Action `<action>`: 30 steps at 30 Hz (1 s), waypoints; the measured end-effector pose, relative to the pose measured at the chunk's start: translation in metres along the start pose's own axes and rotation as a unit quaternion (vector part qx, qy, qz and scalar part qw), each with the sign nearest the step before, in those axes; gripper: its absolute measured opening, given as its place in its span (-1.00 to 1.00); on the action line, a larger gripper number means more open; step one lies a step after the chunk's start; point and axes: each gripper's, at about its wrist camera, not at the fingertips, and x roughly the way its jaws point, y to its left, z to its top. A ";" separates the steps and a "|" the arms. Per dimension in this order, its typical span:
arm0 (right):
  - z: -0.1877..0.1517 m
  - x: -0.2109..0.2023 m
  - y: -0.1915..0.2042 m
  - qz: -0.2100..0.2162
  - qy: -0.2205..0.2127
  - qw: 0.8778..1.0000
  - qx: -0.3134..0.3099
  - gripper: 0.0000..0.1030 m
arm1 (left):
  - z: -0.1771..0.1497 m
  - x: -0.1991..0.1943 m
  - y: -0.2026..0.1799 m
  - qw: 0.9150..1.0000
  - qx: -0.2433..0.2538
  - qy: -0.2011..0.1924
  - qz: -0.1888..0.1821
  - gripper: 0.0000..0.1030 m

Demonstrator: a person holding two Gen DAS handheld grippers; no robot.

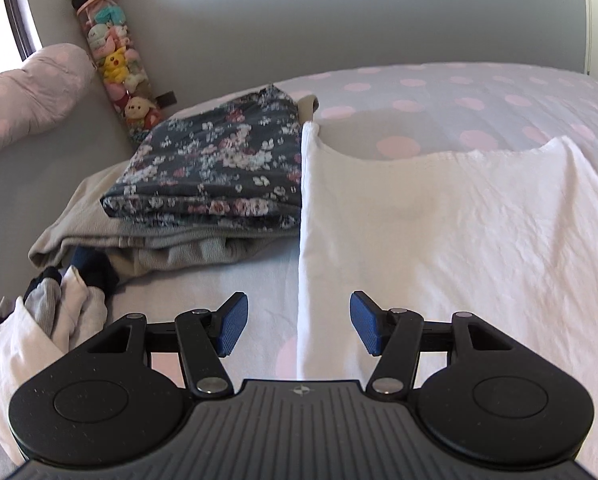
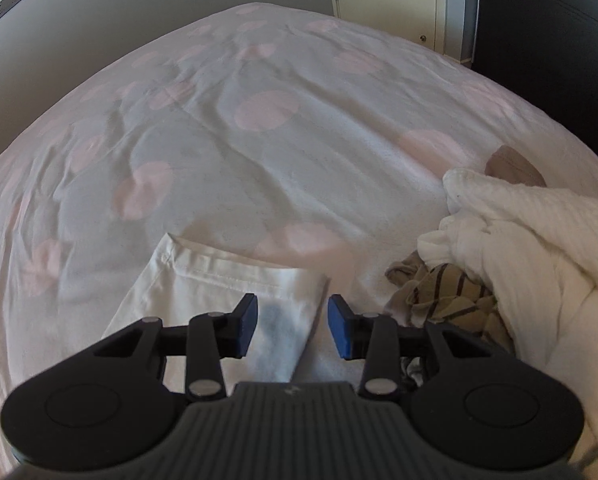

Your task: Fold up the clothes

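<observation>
Left gripper (image 1: 297,326): nearest the lens; blue pads apart, nothing pinched, poised over the long folded edge of the white garment (image 1: 439,220).
Right gripper (image 2: 292,326): pads apart, nothing clamped; a corner of the white garment (image 2: 227,280) lies below the gap, contact not discernible.
White garment: spread flat on the bed (image 1: 439,92); near end cut off by the gripper body in both views, right side running out of the left-wrist frame.
Folded stack: floral dark garment (image 1: 219,168) atop a beige-grey garment (image 1: 99,216), touching the white garment's left edge; lower layers mostly hidden.
Unfolded pile, left: socks and small items (image 1: 71,292), partly cut off at the frame edge.
Unfolded pile, right: white ribbed fabric (image 2: 539,248) over a striped beige piece (image 2: 443,292); shapes hard to make out.
Brown item (image 2: 515,170): half hidden behind the white ribbed fabric; identity unclear.
Background: pillow (image 1: 31,96), tube of plush toys (image 1: 115,52) against the wall.
</observation>
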 end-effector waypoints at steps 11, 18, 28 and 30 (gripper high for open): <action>0.001 -0.021 0.005 0.016 -0.028 0.999 -0.014 -0.87 | 0.001 -0.014 -0.024 1.000 0.002 0.003 -0.013 0.06; 0.017 -0.130 0.014 0.045 -0.082 0.995 -0.023 -0.87 | 0.002 -0.062 -0.007 0.998 -0.025 -0.035 -0.037 0.06; -0.029 -0.330 0.111 0.142 -0.170 0.969 -0.109 -0.87 | -0.022 -0.135 0.019 0.992 -0.047 -0.059 -0.102 0.06; -0.053 -0.359 0.137 0.162 -0.181 0.963 -0.120 -0.87 | -0.029 -0.148 0.019 0.991 -0.042 -0.056 -0.114 0.05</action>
